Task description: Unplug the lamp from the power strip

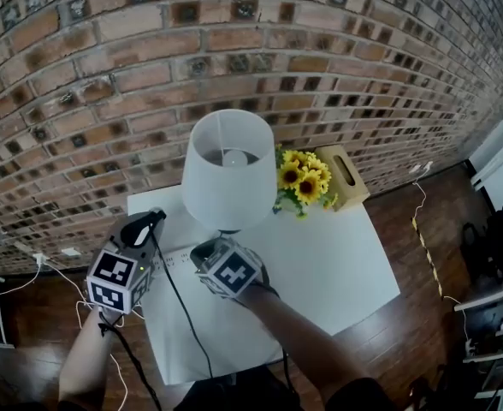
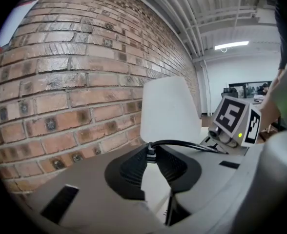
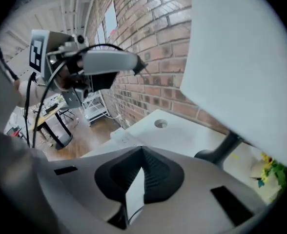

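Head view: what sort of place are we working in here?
Probably a lab or workshop corner: a bare brick wall, exposed ceiling beams with a strip light, and racks and desks beyond the white table.

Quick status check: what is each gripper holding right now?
Left gripper: jaws closed on the black plug, with its cord trailing off.
Right gripper: jaws closed, nothing between them.
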